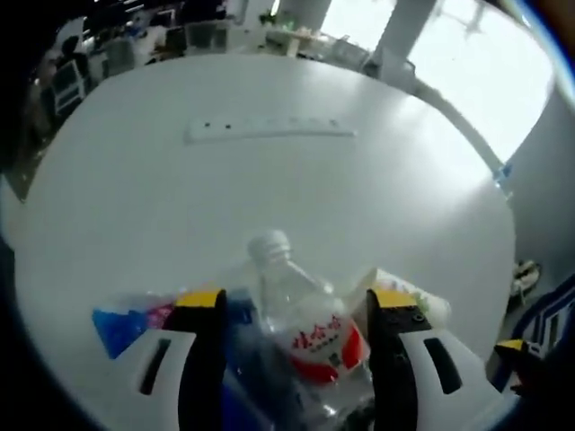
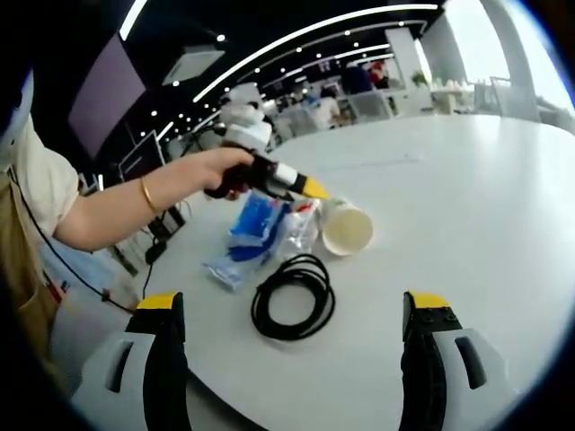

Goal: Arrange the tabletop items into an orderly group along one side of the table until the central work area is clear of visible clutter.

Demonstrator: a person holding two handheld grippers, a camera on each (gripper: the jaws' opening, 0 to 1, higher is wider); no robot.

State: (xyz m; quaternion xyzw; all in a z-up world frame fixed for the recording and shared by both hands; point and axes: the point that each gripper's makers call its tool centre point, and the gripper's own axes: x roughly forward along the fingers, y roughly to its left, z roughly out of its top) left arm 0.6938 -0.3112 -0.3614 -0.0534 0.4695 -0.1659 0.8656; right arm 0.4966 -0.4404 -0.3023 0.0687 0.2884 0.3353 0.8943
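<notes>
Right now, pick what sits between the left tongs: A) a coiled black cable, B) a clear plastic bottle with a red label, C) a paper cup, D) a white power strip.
B: in the left gripper view the clear plastic bottle with its red label lies between the jaws of the left tongs; whether they clamp it is unclear.

The clear bottle's [image 1: 301, 337] base runs off the bottom edge between the jaws, and its label print is too blurred to read. The blue packet [image 1: 121, 325] lies partly behind one jaw. In the right gripper view, the left gripper [image 2: 301, 186] blocks part of the blue bag [image 2: 252, 224].
</notes>
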